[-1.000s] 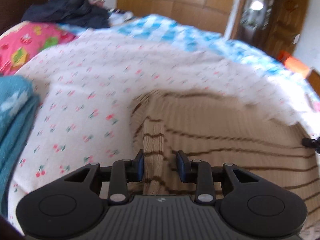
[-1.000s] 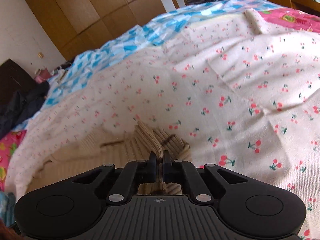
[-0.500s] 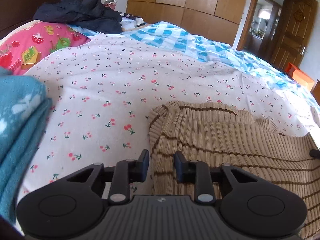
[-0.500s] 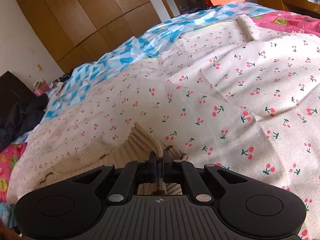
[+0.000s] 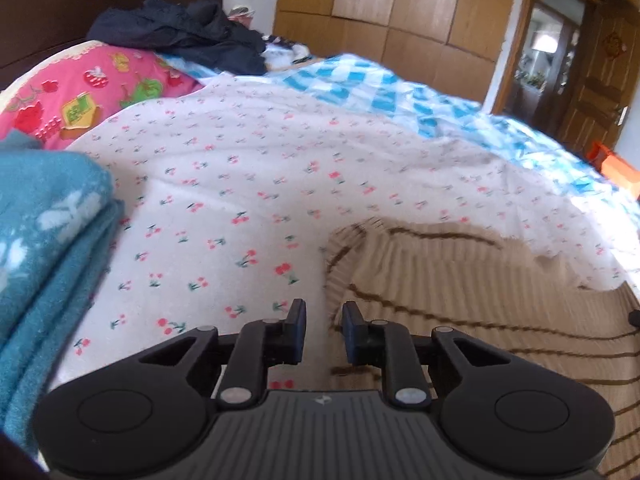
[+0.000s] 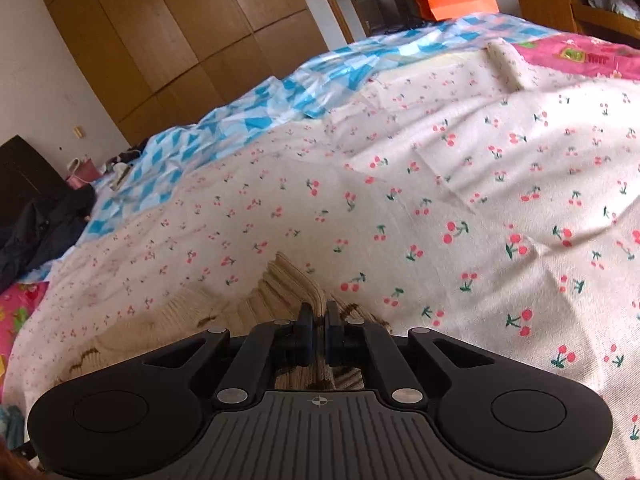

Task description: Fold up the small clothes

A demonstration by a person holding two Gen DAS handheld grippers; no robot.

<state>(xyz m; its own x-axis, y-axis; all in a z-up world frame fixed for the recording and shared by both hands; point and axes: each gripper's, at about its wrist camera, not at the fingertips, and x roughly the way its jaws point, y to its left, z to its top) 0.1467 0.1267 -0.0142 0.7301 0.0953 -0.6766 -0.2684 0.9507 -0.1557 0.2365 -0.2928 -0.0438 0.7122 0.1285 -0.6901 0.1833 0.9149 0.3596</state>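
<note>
Left wrist view: the left gripper (image 5: 324,330) hangs partly open and empty at the edge of the beige ribbed sweater with brown stripes (image 5: 460,292).

The sweater lies flat on the cherry-print bedsheet (image 5: 248,184), just ahead and right of that claw, probably so it can be smoothed; a folded teal towel (image 5: 48,248) sits far left. The right gripper (image 6: 319,330), held low and level, is clamped on a bunched fold of sweater, likely anchoring it.
</note>
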